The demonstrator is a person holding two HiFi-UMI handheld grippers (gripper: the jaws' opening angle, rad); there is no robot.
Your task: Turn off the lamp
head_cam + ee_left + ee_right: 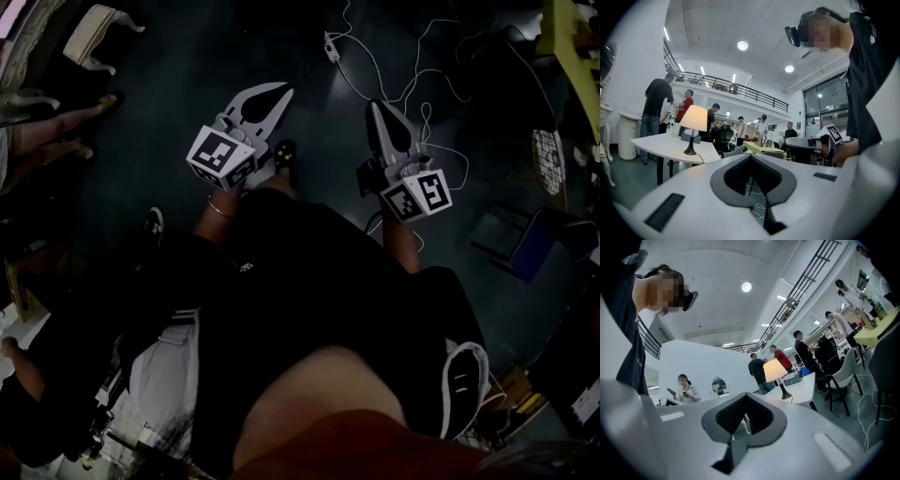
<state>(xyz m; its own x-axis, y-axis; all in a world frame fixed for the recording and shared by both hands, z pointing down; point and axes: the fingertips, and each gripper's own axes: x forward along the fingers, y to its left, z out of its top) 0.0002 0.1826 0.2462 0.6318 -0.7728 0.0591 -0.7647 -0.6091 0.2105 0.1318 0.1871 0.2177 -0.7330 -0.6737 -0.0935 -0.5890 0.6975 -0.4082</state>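
Both grippers are held level above a dark floor (159, 112), pointed across an open office. The left gripper (750, 156) is seen with its jaws brought together at the tips and nothing caught between them. The right gripper (745, 395) is likewise closed and empty.

Loose white cables (375, 80) are strewn over the floor directly ahead of the feet. A trip or a snagged foot is judged the nearest hazard if the approach is made without a glance down.

Further off, the lamp (693, 119) is seen lit, standing upright near the front edge of a white table (656, 143), well apart from both grippers. Its cord (700, 158) is draped off the table's edge. No switch can be made out from here, so its place will have to be found on arrival.

The lamp looks light and narrow-based. A push from closed jaws that lands on the shade or the stem, rather than on the switch, could tip it or slide it off the edge. A pull on the hanging cord could drag it down as well.

Beyond the table, several people (656, 101) are gathered, and a collision could follow if one steps back into the path.
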